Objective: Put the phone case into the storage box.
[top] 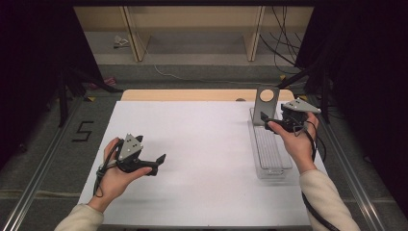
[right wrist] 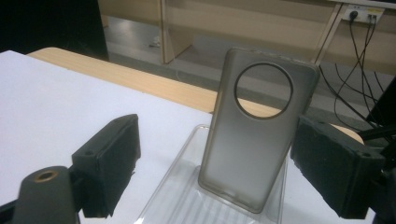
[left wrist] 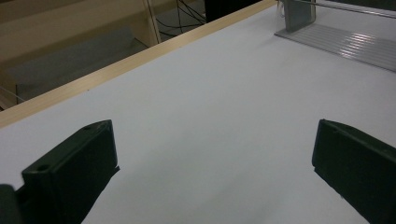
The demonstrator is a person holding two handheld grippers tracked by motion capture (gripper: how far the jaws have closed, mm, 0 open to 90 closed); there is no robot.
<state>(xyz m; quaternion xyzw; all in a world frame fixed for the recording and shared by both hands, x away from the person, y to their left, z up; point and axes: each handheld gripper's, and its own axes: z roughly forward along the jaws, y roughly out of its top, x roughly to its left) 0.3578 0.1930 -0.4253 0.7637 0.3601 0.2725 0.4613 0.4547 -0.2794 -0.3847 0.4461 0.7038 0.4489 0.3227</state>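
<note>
On the left, a hand [top: 113, 171] holds the left tongs [top: 159, 161] low over the white worktop [top: 202, 159]. In the left gripper view the two black jaws stand wide apart, and there is just bare white worktop between them. They hold nothing. A cable hangs from these tongs down past the wrist. The sleeve on this arm is a pale cream colour.

The middle of the worktop is bare and white. A strip of light wood runs along its far edge.

On the right lies a clear tray [top: 272, 154], long and thin, with ridges on its floor. It points away from the person. At the far end of the tray stands a grey phone case [top: 266, 103]. It is upright and leans back a little. It has a big round hole near its top. Its bottom edge rests in the tray [right wrist: 187, 196].

The right hand [top: 296, 142] holds the right tongs [top: 266, 119] just beside the phone case, over the far end of the tray. In the right gripper view the phone case [right wrist: 247, 149] stands between the two black jaws. The jaws are wide open. The right jaw is very close to the side of the case, and I cannot tell if it touches. The left jaw is well apart from the case. The tongs do not grip the case.
</note>
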